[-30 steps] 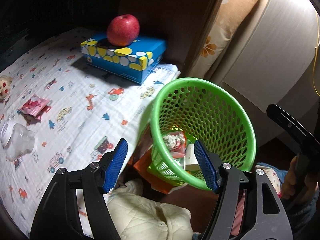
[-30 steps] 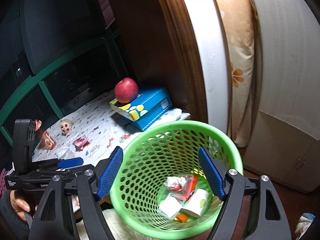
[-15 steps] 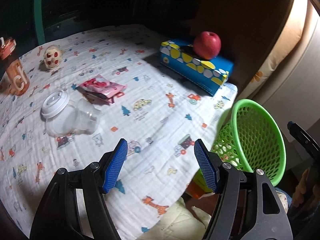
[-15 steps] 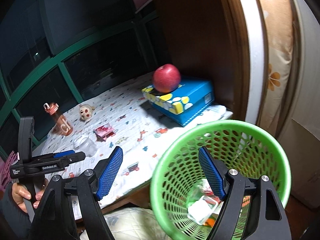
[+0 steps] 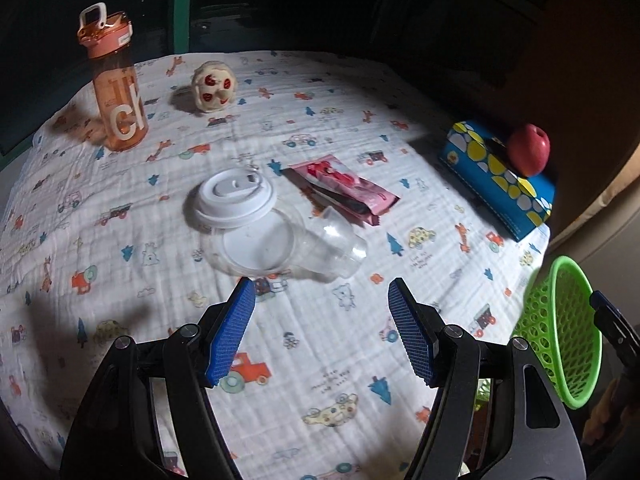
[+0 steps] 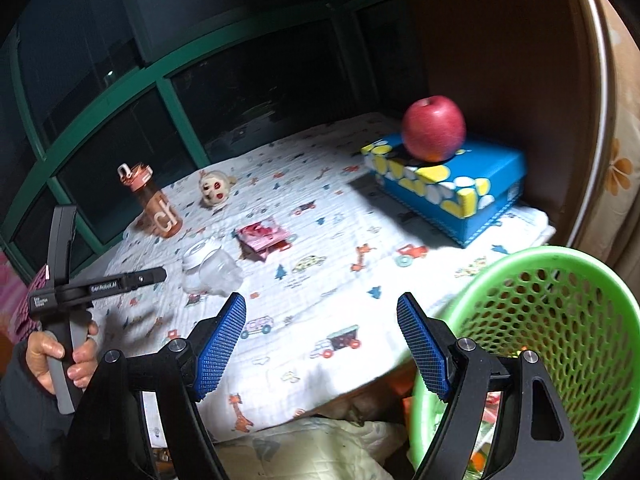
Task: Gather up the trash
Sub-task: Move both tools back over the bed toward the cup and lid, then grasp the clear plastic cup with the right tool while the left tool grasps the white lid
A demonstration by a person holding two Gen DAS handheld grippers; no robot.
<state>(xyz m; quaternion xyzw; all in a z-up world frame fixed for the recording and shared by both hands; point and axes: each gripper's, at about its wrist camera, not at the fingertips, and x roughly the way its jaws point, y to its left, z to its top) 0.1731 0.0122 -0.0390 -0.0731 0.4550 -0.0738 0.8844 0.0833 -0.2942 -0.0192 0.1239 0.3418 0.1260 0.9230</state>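
A clear plastic cup [image 5: 304, 246] with a white lid [image 5: 234, 199] lies on its side on the printed tablecloth [image 5: 120, 280], just beyond my open, empty left gripper [image 5: 320, 320]. A pink snack wrapper [image 5: 344, 188] lies behind the cup. The green mesh basket [image 5: 568, 328] stands off the table's right edge. In the right wrist view my right gripper [image 6: 322, 344] is open and empty above the table's near edge, with the basket [image 6: 560, 344] at its right; the cup [image 6: 212, 268] and wrapper [image 6: 262, 238] lie further left.
An orange water bottle [image 5: 116, 80] and a small doll head [image 5: 212, 86] stand at the back left. A red apple [image 5: 528, 150] sits on a blue tissue box [image 5: 500, 180] at the right. A dark window frame [image 6: 168, 92] lies behind the table.
Both grippers have swung left from the basket toward the table. The cup and wrapper now sit in front of my left gripper; the basket has slid to the right edge of both views.
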